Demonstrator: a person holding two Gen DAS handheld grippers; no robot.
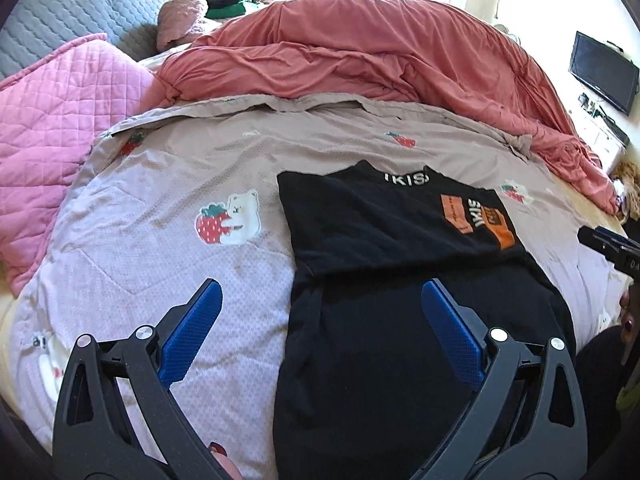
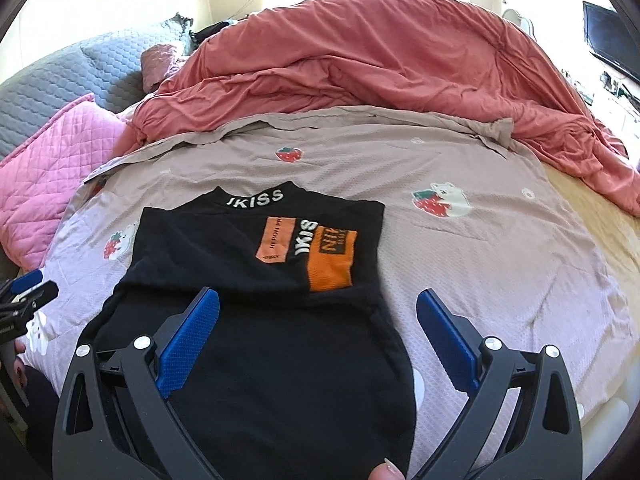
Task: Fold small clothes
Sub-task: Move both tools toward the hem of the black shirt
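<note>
A small black shirt [image 1: 384, 280] [image 2: 256, 320] with white collar lettering and orange patches lies flat on the bed, its sides folded inward into a narrow strip. My left gripper [image 1: 320, 296] hovers open over the shirt's left edge, one finger above the quilt and the other above the black cloth. My right gripper [image 2: 318, 306] is open over the shirt's right edge near the orange print [image 2: 332, 264]. Nothing is held between either pair of blue pads. The right gripper's body shows at the right edge of the left wrist view [image 1: 612, 244].
The shirt rests on a mauve quilt with strawberry-bear prints [image 1: 200, 184] [image 2: 500, 248]. A bunched coral duvet [image 1: 360, 60] [image 2: 380, 48] lies behind it, a pink quilted blanket [image 1: 48, 120] to the left. A TV [image 1: 604, 72] stands far right. A fingertip [image 2: 386, 472] shows at bottom.
</note>
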